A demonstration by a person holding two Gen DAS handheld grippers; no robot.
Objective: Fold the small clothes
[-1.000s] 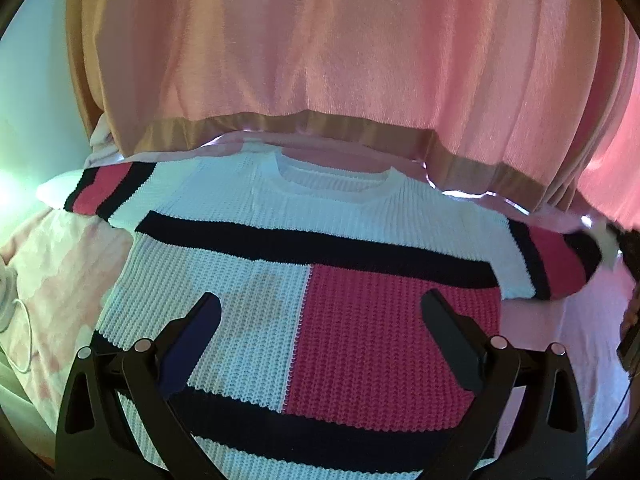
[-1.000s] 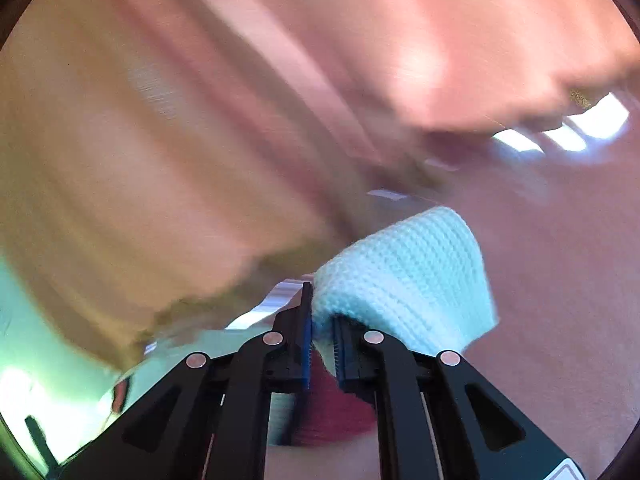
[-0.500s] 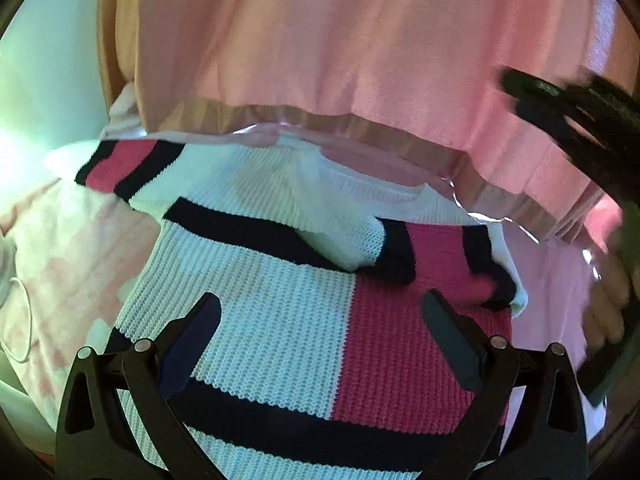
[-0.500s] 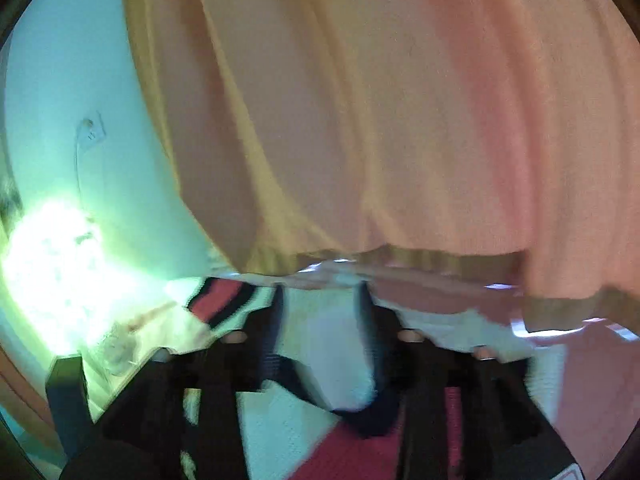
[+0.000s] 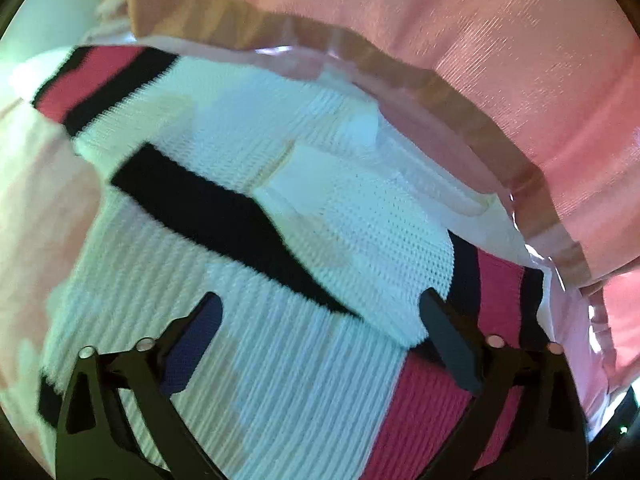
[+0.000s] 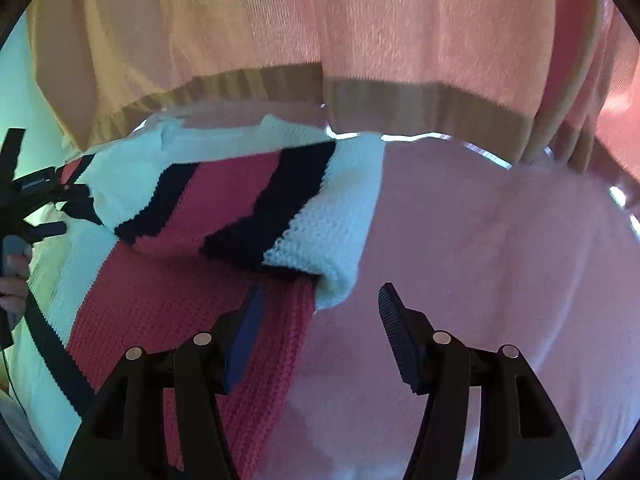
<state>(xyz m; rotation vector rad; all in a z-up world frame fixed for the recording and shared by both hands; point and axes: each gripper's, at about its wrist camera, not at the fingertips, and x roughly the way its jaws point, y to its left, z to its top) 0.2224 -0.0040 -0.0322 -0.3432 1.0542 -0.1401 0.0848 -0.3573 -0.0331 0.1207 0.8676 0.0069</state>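
Note:
A knit sweater (image 5: 280,380) in white, pink and black lies flat on a pink sheet (image 6: 500,260). One sleeve (image 5: 380,240) is folded across its chest, while the other sleeve (image 5: 92,76) stays spread out. My left gripper (image 5: 320,300) hovers just over the body, open with its jaws closing and no cloth between the pads. In the right wrist view the folded sleeve (image 6: 240,200) ends in a white cuff (image 6: 332,236), just ahead of my right gripper (image 6: 320,290). Its jaws are opening and hold nothing.
A pink curtain (image 5: 440,40) with a tan hem hangs along the far side, close behind the collar. Bare pink sheet stretches right of the sweater. The left tool's black frame (image 6: 32,192) and a hand (image 6: 12,280) show at the right wrist view's left edge.
The right gripper carried the sleeve cuff over the sweater, let it go and drew back. The left gripper dropped closer to the sweater, moved sideways and rolled.

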